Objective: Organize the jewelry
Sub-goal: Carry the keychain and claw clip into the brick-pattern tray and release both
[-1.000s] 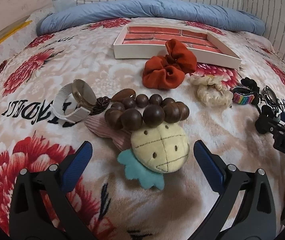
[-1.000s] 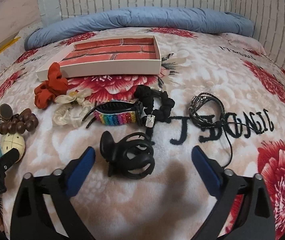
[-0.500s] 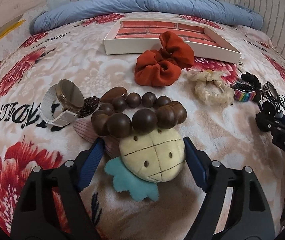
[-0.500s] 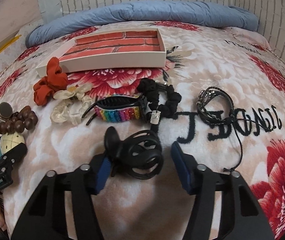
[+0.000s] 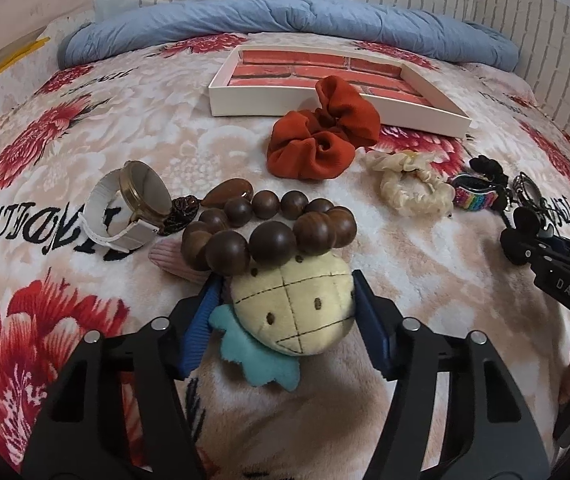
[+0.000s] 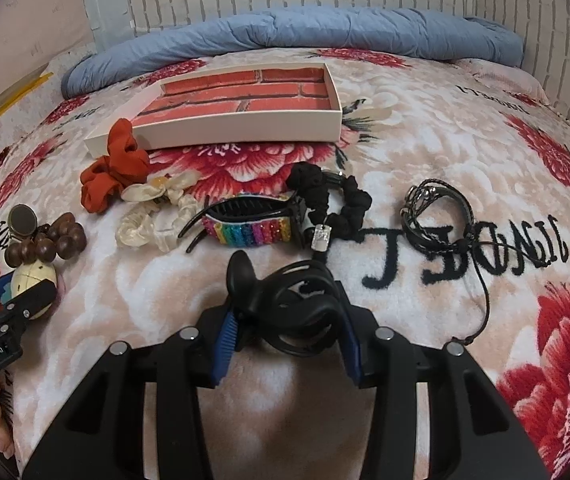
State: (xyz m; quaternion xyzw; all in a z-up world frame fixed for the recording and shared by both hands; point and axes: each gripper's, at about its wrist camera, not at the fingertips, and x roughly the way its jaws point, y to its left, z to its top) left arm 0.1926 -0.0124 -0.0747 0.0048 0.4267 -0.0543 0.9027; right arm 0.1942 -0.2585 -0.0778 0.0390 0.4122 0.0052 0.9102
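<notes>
My left gripper (image 5: 285, 316) is shut on a cream plush hair clip (image 5: 293, 308) with a teal felt leaf, lying on the bed. A brown wooden bead bracelet (image 5: 269, 232) lies just beyond it, with a white-strap watch (image 5: 129, 208) to its left. My right gripper (image 6: 289, 332) is shut on a black claw hair clip (image 6: 285, 304) on the blanket. The white tray (image 6: 221, 132) with a brick-pattern floor sits farther back; it also shows in the left wrist view (image 5: 325, 110).
An orange scrunchie (image 5: 321, 136), a cream scrunchie (image 5: 409, 184), a rainbow clip (image 6: 249, 232), a black scrunchie (image 6: 329, 200) and black cord bracelets (image 6: 437, 216) lie on the floral blanket. A rolled blue quilt (image 6: 305, 36) lines the far edge by the wall.
Both grippers moved forward and closed: the left onto the plush clip, the right onto the black claw clip.
</notes>
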